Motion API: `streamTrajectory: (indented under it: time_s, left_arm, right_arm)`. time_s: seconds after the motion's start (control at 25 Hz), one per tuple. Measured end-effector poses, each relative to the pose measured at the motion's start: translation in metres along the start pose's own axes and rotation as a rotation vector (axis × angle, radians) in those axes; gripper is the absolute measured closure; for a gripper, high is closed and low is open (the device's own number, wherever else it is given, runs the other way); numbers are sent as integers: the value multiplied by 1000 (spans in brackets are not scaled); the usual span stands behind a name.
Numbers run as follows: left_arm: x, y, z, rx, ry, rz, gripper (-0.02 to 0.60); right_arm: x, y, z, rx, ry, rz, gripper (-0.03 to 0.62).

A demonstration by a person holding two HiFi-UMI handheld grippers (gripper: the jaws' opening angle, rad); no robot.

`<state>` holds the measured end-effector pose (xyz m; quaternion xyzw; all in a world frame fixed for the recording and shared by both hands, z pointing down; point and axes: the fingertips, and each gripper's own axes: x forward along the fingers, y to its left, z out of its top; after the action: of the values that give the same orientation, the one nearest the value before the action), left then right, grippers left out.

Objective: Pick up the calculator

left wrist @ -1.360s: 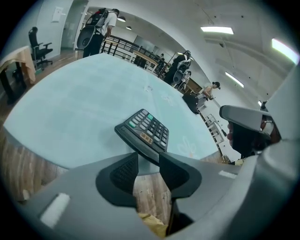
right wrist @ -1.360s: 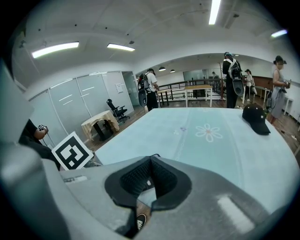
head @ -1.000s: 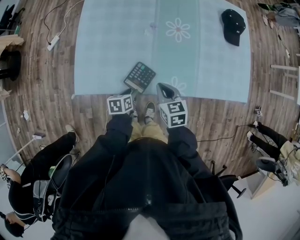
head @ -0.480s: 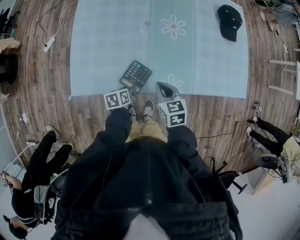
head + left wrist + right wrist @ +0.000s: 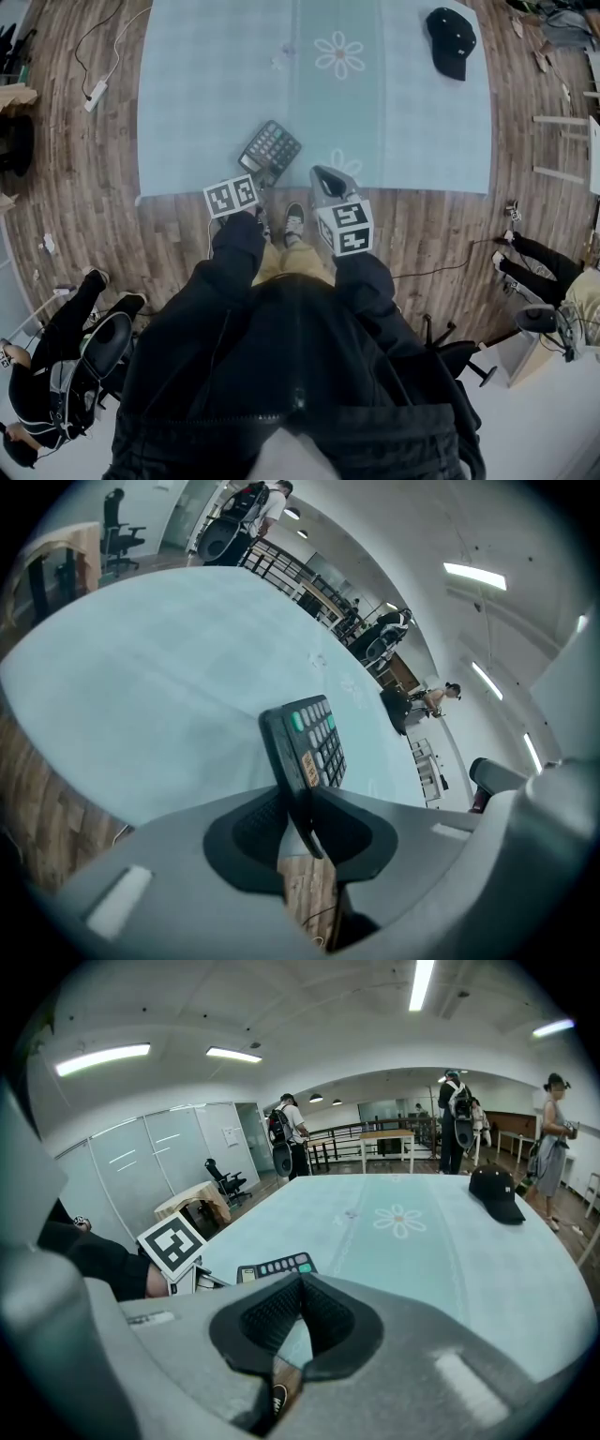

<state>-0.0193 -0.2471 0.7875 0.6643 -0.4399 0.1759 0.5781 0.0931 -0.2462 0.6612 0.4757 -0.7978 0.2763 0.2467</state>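
The pale blue cloth mat (image 5: 206, 84) spreads open across the upper frame, its lower edge meeting the brown wooden floor (image 5: 422, 225); a black cap (image 5: 451, 39) sits upper right, well apart; both dark-sleeved arms reach down at centre; the left gripper (image 5: 298, 794), jaws just closing, pinches the near edge of the dark grey calculator (image 5: 270, 148) at the mat's lower edge; the right gripper (image 5: 300, 1283), beside it, is closed, empty.

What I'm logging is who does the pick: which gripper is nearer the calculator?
Left. The left gripper has just been closing its fingers on the calculator, gripping its near edge; the right gripper, shut, hangs apart to the calculator's right.
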Motion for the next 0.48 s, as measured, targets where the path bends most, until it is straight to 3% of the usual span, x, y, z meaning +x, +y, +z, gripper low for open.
streamTrajectory:
  time_s: [0.12,0.48]
  left_arm:
    - [-6,-10,7,66,-29,-5,531]
    - [-26,-32,25,239,-91,8,536]
  right_arm:
    - [-2,5,4,-14,-12,3,594]
    - [-15,9,11,-22,-44,-6,594]
